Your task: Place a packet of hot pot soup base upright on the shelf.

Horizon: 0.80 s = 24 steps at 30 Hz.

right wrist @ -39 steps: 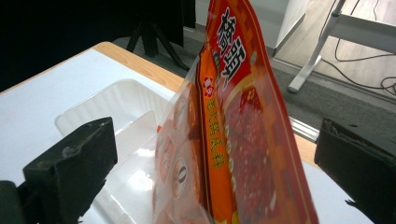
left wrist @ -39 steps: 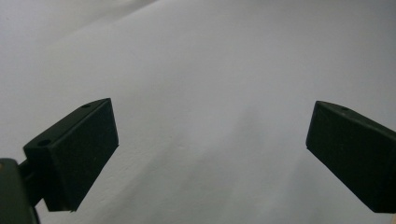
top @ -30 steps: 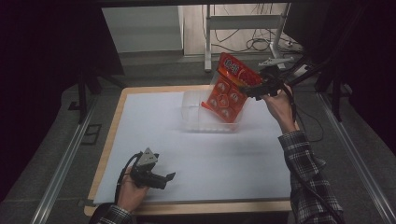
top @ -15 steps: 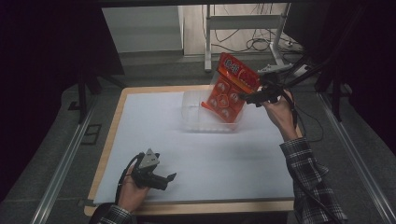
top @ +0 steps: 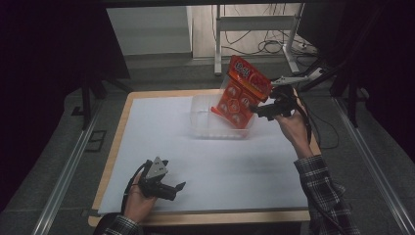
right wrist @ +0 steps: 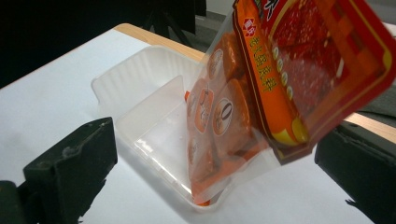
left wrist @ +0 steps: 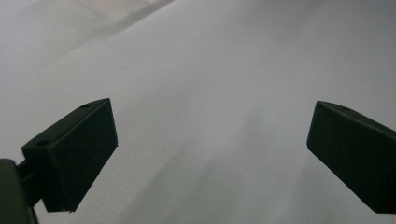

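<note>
I have the red snack bag standing on its lower corner inside the clear plastic tray, leaning toward the tray's far right corner, with its top half well above the rim. In the right gripper view the bag's bottom edge sits in the tray's near corner against the wall, so I judge the placing as roughly half done: the bag is in the tray but not lying flat, and it needs laying down toward the tray's open left end. My right tongs hover just beside the tray's right wall; their jaws stand wide apart on either side of the bag in the right gripper view, and I see no pad pressing the bag, so I read them as released, though the high view cannot confirm whether a tip touches the bag. My left tongs rest on the white counter well in front of the tray, jaws spread with nothing between them. For room: the white sheet left of and in front of the tray is bare, which gives me free travel there. Right of the tray the counter's wooden edge is near, so I have little margin on that side.
</note>
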### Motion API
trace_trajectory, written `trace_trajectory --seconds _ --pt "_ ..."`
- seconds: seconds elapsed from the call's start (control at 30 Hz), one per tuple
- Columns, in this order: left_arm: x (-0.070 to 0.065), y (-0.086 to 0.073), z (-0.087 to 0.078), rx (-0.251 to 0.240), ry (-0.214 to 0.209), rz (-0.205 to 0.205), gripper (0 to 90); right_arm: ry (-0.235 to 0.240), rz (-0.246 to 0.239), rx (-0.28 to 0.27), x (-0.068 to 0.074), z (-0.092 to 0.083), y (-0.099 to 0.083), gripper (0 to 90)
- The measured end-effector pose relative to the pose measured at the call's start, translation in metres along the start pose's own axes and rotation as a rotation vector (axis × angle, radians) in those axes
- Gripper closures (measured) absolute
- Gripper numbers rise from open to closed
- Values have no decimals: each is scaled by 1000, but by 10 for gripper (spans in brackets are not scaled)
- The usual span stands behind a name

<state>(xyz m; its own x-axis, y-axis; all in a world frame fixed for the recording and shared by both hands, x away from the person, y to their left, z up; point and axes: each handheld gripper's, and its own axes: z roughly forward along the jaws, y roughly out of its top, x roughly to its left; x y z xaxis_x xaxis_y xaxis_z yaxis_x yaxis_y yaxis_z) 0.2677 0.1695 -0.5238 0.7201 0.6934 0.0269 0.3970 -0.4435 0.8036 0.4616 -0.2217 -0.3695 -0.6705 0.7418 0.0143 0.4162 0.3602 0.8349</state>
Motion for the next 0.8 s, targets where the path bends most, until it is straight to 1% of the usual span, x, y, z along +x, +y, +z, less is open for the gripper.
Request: trace_trajectory --seconds 0.13,0.23,0.43,0.6,0.67,0.8 --pt "-1 0 0 -2 -2 2 14 -25 -9 -7 4 -2 -8 0" --pt "-1 0 0 -2 -1 3 11 -10 -3 -9 4 -3 -14 0" --pt "-1 0 0 1 4 5 10 4 -23 -2 10 -2 -25 0" --pt "-2 0 1 4 8 9 9 24 -16 2 13 -1 -35 0" --pt "-2 0 1 4 9 14 10 39 -3 20 15 0 -39 0" --pt "-2 0 1 2 15 25 9 40 -1 20 16 0 -48 6"
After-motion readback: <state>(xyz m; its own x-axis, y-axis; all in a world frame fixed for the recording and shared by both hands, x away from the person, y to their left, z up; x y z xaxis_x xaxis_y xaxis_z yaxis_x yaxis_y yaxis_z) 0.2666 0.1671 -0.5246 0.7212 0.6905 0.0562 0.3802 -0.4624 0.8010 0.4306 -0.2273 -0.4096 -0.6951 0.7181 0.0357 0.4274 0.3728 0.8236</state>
